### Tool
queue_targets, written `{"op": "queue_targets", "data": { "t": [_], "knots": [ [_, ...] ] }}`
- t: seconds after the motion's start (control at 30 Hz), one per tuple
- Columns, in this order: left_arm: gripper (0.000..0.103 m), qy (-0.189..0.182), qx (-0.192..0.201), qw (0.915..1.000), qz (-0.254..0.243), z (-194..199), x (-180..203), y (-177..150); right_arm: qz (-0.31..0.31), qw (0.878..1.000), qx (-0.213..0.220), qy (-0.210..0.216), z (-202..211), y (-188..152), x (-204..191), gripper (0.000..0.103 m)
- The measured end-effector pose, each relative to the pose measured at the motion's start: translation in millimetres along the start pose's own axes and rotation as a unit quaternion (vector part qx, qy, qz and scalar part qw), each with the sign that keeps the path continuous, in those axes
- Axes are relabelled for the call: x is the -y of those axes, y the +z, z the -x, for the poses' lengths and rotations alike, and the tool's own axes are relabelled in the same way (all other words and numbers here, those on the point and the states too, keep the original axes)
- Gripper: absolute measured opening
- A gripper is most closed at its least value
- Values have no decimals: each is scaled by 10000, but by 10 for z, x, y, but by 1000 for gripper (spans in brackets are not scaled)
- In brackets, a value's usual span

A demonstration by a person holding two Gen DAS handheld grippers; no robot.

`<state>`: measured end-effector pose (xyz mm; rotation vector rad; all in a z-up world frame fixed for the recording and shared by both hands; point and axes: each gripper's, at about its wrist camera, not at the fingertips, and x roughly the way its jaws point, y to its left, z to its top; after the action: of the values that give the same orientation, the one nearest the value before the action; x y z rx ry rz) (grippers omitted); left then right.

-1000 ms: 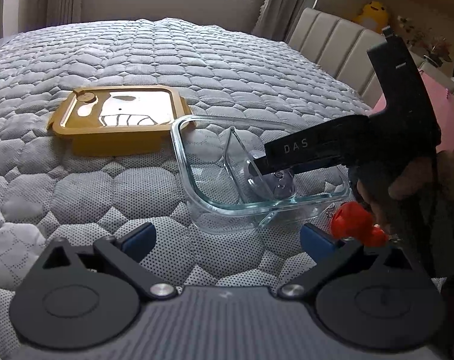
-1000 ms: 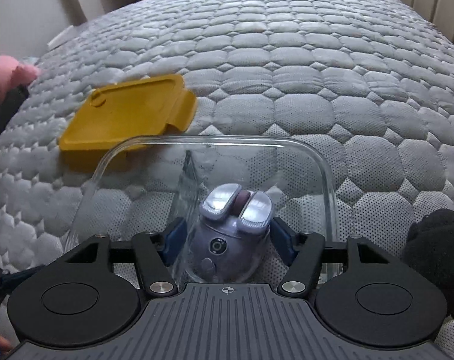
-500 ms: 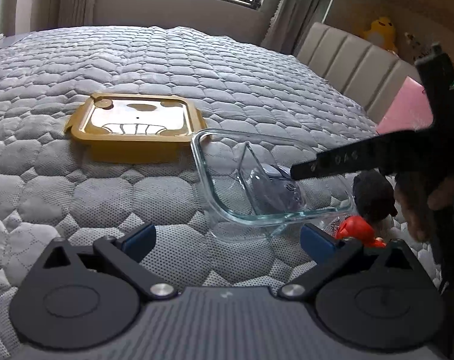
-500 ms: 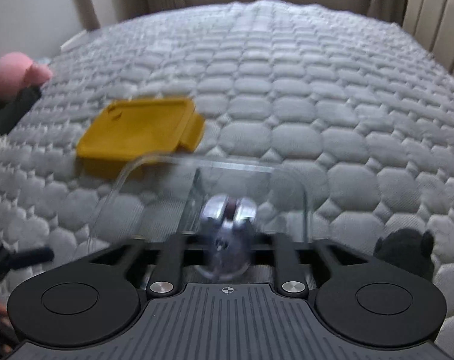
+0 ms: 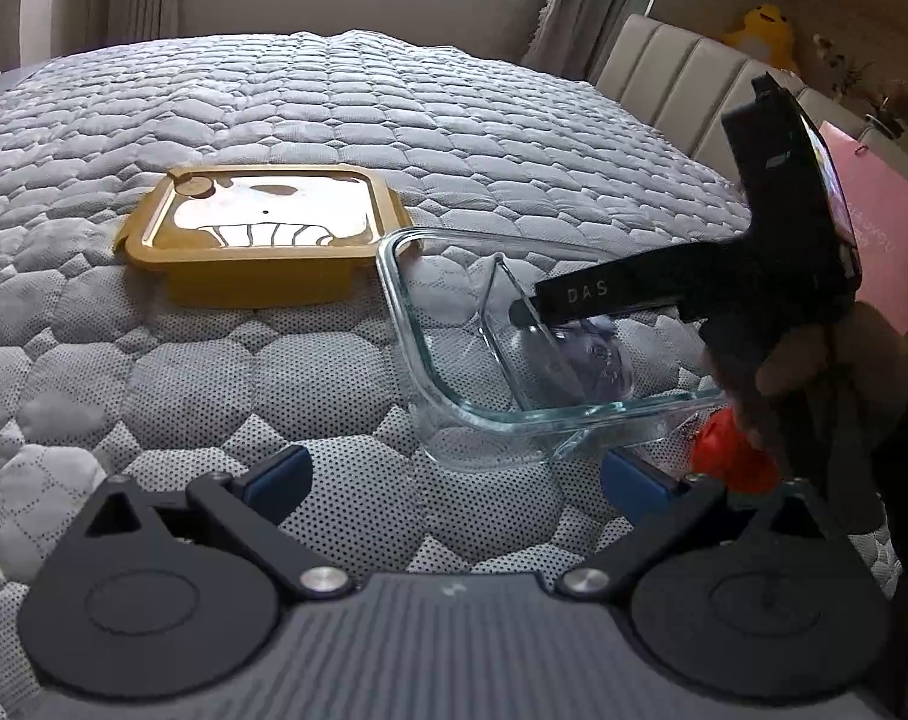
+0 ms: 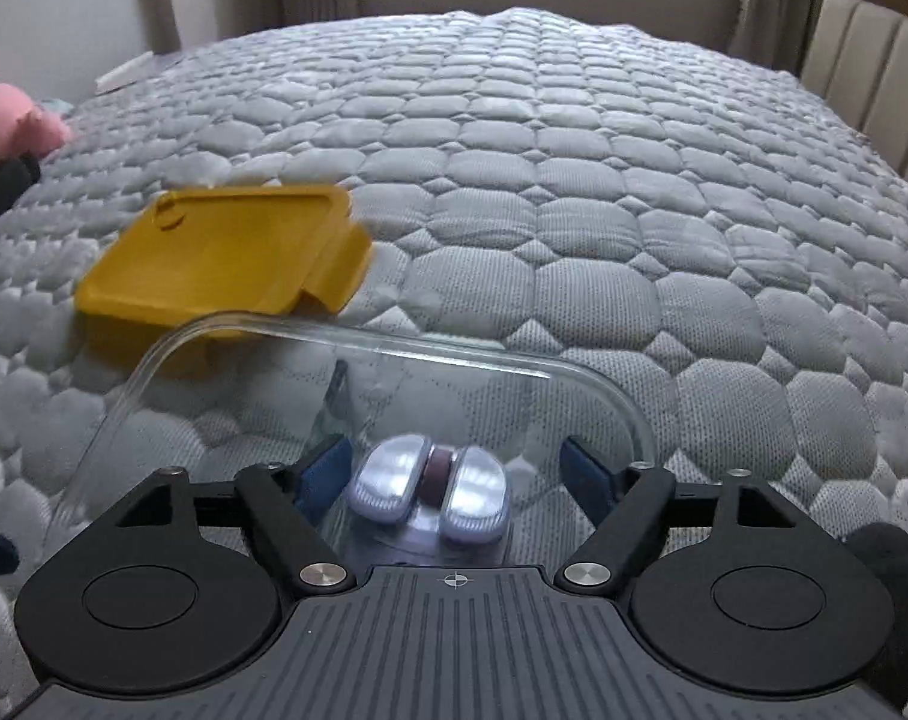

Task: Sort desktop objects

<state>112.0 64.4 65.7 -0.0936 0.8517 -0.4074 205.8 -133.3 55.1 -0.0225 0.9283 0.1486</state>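
Quilted grey bedding (image 5: 333,138) fills both views. Half a second ago the right tongs (image 6: 457,471) were blurred in motion above the glass container (image 5: 454,396); now they sit lower, their blue pads spread wide on either side of the lilac mouse (image 6: 429,495), gripping nothing. That mouse, pale and translucent with a dark scroll wheel, lies in the container's compartment nearest the right tongs, beside the glass divider. Just beyond the container's far-left corner rests the yellow lid (image 6: 225,258). Facing the container's near corner, the left tongs (image 5: 454,477) are wide open and empty, a red toy (image 5: 730,450) just beside their right pad.
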Motion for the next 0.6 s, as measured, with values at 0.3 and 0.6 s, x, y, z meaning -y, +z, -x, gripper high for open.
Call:
{"op": "queue_targets", "data": {
  "t": [0.3, 0.6],
  "knots": [
    [103, 21, 27, 10000, 47, 14, -23, -13, -359, 9991, 23, 243, 271, -72, 61, 60],
    [103, 57, 127, 9999, 55, 89, -61, 2, -333, 9970, 610, 331, 821, 7, 68, 57]
  ]
}}
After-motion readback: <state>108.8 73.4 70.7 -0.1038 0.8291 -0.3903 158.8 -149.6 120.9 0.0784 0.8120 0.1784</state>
